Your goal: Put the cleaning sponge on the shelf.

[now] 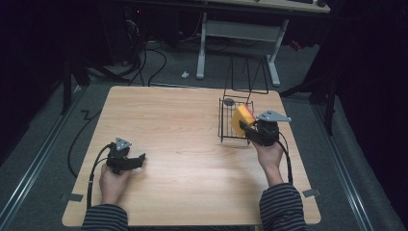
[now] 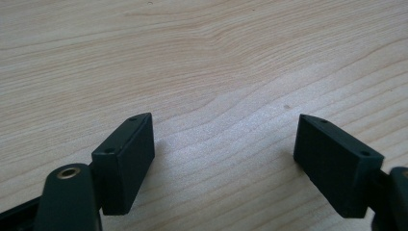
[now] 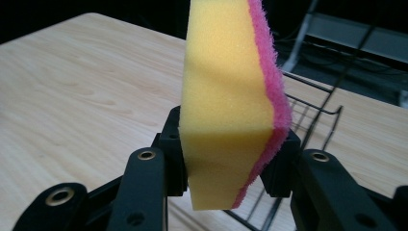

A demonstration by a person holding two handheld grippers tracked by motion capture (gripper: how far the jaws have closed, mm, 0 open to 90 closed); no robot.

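Wooden table, wire rack on it

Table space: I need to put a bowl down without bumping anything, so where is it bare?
The table is bare between the left gripper and the wire rack, and across its far left. It is crowded far right, where the right gripper holds the sponge at the rack.

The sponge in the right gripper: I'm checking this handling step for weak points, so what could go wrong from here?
1. The right gripper pinches the sponge near its lower end, and the foam bulges there; most stands free above the jaws, so it may flex or slip.
2. The wire basket sits right beside it; the sponge may catch on the thin wires.
3. The left gripper rests open on the table, far off, so it may not steady the basket.
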